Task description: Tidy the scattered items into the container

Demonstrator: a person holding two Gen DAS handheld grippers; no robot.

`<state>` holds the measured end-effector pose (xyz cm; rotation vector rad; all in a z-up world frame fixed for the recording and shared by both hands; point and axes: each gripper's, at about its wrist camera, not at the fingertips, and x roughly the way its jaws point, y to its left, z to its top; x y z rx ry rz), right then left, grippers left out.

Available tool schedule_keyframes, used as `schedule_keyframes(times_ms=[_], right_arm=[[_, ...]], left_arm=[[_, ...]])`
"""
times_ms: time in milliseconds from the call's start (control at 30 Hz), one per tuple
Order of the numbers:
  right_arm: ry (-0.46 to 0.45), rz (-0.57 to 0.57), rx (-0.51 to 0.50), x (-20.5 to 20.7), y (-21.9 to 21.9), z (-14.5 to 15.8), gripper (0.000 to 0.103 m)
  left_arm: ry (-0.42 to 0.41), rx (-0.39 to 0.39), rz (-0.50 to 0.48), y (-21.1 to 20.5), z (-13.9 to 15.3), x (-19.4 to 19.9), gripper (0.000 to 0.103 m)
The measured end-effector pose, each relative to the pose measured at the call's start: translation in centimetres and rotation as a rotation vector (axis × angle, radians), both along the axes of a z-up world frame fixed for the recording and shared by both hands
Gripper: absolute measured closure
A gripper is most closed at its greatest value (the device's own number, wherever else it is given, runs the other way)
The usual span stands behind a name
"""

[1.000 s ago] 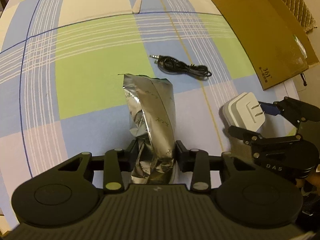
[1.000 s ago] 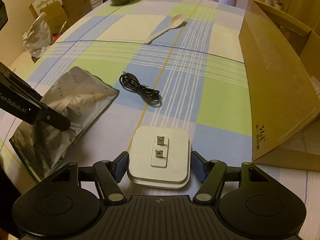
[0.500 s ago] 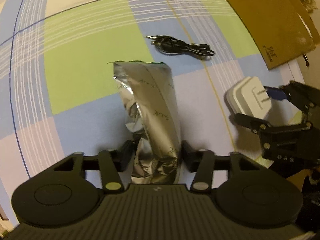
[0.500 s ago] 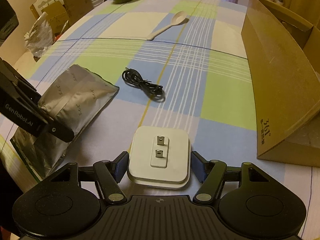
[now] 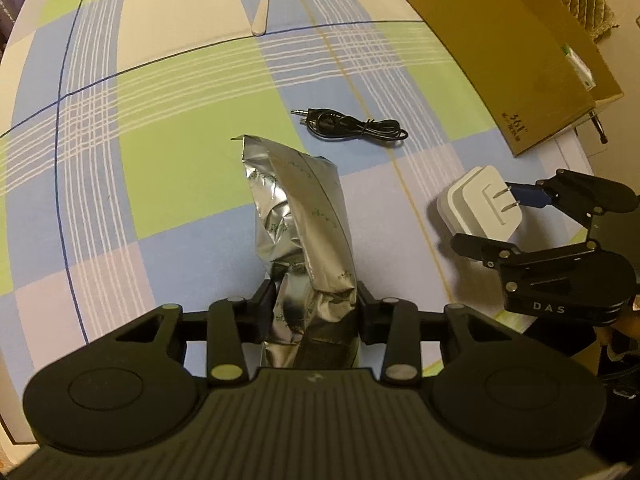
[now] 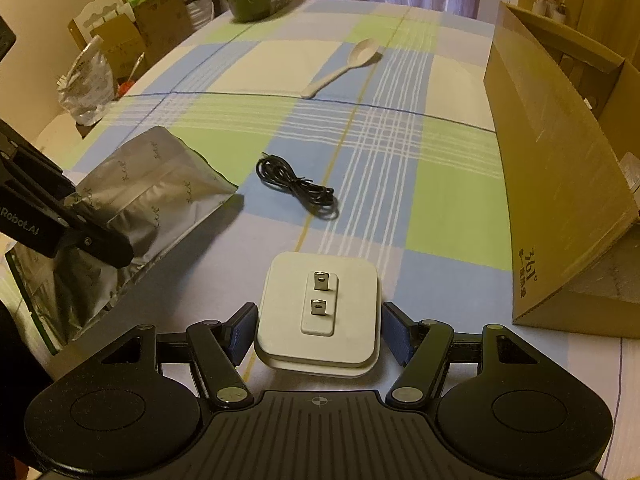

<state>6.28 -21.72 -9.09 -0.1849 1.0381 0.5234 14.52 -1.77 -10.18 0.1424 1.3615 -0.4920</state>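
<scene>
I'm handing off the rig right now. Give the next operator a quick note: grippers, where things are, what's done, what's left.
Left gripper: shut on the foil bag, its far end near the tablecloth.
Right gripper: jaws around the charger, a small gap at each pad; not clearly clamped.
Cable and spoon lie loose on the cloth.
Cardboard box stands at the right; none of these four is in it.
Left to do: box the bag and charger, then cable and spoon.
</scene>
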Motion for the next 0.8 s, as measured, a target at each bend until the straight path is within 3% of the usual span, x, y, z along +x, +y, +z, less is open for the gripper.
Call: schedule_keyframes(times_ms=[500, 800], right_arm=[[-0.035, 0.000, 0.015, -0.6, -0.1, 1.8, 0.034], [-0.067, -0.009, 0.024, -1.5, -0.5, 3.5, 0.034]], left_arm=[[-0.013, -0.067, 0.068, 1.3, 1.8, -0.7, 0.069], [-0.046, -0.062, 0.059, 0.5, 3.4, -1.3, 0.069]])
